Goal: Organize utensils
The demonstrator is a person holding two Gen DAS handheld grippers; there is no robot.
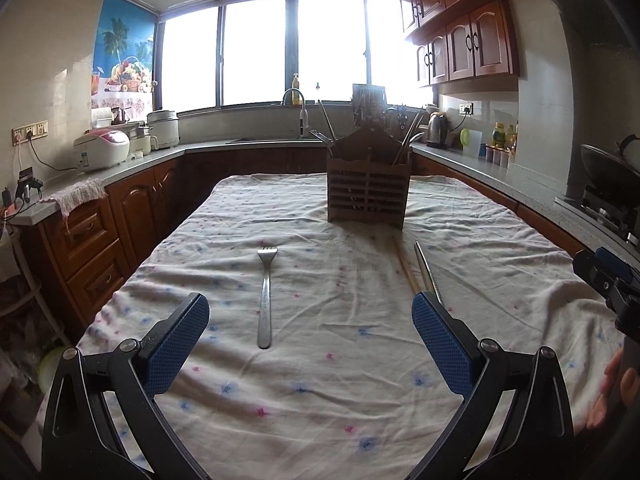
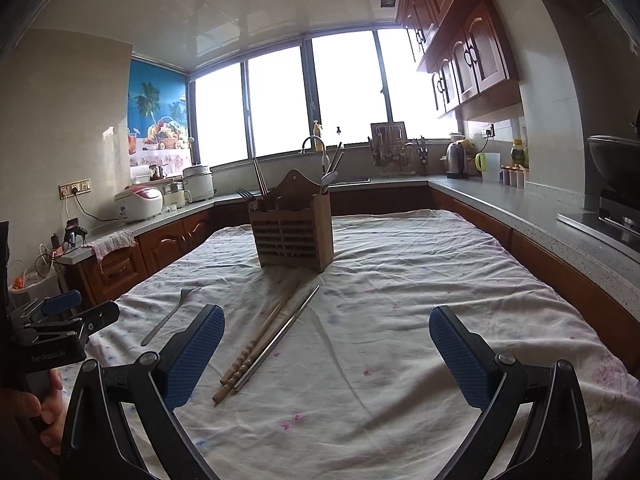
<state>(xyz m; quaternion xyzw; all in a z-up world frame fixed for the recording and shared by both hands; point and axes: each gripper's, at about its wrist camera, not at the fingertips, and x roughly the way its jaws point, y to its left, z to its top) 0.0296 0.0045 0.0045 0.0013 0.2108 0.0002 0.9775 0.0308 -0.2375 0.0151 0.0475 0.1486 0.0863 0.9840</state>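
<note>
A steel fork (image 1: pixel 265 300) lies on the flowered tablecloth (image 1: pixel 320 400), tines away from me, between the fingers of my open, empty left gripper (image 1: pixel 310 340). Wooden chopsticks (image 1: pixel 404 268) and metal chopsticks (image 1: pixel 427 272) lie to its right. A wooden slatted utensil holder (image 1: pixel 368 188) stands farther back with forks and chopsticks in it. In the right wrist view my right gripper (image 2: pixel 326 356) is open and empty above the cloth; the wooden chopsticks (image 2: pixel 260 340) and metal chopsticks (image 2: pixel 280 336) lie just right of its left finger, the fork (image 2: pixel 168 316) at left, the holder (image 2: pixel 294 232) beyond.
Kitchen counters surround the table: rice cookers (image 1: pixel 104 148) at left, a sink tap (image 1: pixel 294 100) at the back, a kettle (image 1: pixel 438 130) and a wok (image 1: pixel 608 168) at right. The other gripper (image 2: pixel 52 332) shows at the right wrist view's left edge.
</note>
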